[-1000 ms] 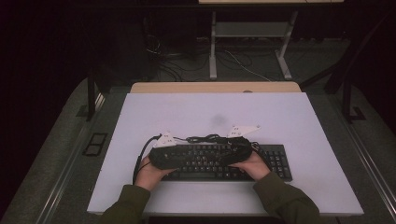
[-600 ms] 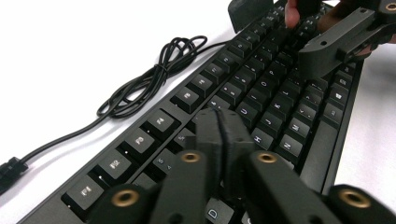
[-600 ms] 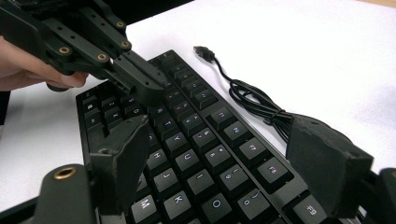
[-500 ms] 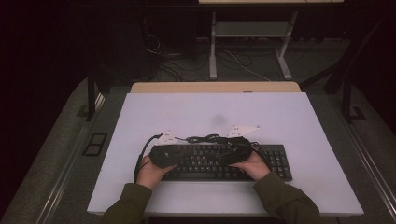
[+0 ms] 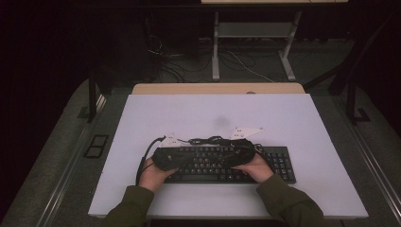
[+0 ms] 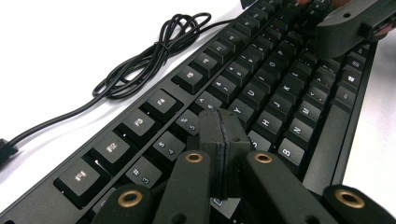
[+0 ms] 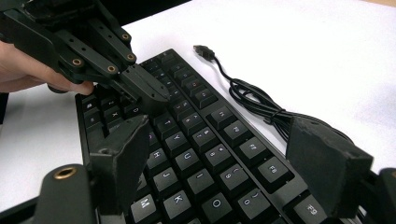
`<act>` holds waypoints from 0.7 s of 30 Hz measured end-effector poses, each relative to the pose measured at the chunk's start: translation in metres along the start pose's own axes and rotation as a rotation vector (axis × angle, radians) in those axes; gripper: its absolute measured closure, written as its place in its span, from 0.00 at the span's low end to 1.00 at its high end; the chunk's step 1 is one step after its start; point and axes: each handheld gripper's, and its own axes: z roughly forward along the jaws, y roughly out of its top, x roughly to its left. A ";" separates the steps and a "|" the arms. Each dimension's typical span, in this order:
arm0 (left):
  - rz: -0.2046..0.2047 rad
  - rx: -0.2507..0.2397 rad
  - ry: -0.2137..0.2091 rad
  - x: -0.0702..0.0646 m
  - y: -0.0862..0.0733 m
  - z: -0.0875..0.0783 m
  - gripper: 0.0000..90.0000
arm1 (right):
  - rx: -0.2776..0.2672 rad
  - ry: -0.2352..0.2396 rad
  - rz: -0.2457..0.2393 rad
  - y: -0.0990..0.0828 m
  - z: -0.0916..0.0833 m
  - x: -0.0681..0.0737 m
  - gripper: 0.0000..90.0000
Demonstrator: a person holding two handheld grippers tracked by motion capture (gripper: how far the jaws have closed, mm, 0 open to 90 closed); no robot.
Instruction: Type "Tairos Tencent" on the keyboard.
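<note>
A person holds two grippers over a black keyboard [image 5: 227, 163] lying near the front edge of the white table [image 5: 293, 118]. The left gripper [image 6: 219, 140] has its jaws pressed together above the keys; the right gripper [image 7: 224, 154] has its jaws spread wide. The keyboard looks rigid and light, best grasped by its thin edges; its cable [image 6: 140, 65] lies coiled just behind.

I noted olive-green sleeves [image 5: 135, 208] on both forearms. Both grippers were matte black. The left gripper [image 6: 219, 154] had flat linkage bars pinned with brass-coloured rivets [image 6: 194, 157] and dark pads. The right gripper [image 7: 224, 161] carried thick, blocky grey-black pads [image 7: 327, 163] with rough edges and one brass rivet. A white three-cornered plate [image 5: 247, 132] topped each, and a black cable [image 5: 144, 158] trailed from the left one.
</note>
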 end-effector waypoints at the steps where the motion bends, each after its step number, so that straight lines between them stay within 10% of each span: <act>1: -0.001 0.000 0.000 0.000 0.000 0.000 0.99 | 0.000 0.000 -0.001 0.000 0.000 0.000 0.24; 21: 0.004 0.017 0.004 0.000 -0.001 0.002 0.99 | 0.003 -0.002 -0.001 0.000 0.000 0.001 0.24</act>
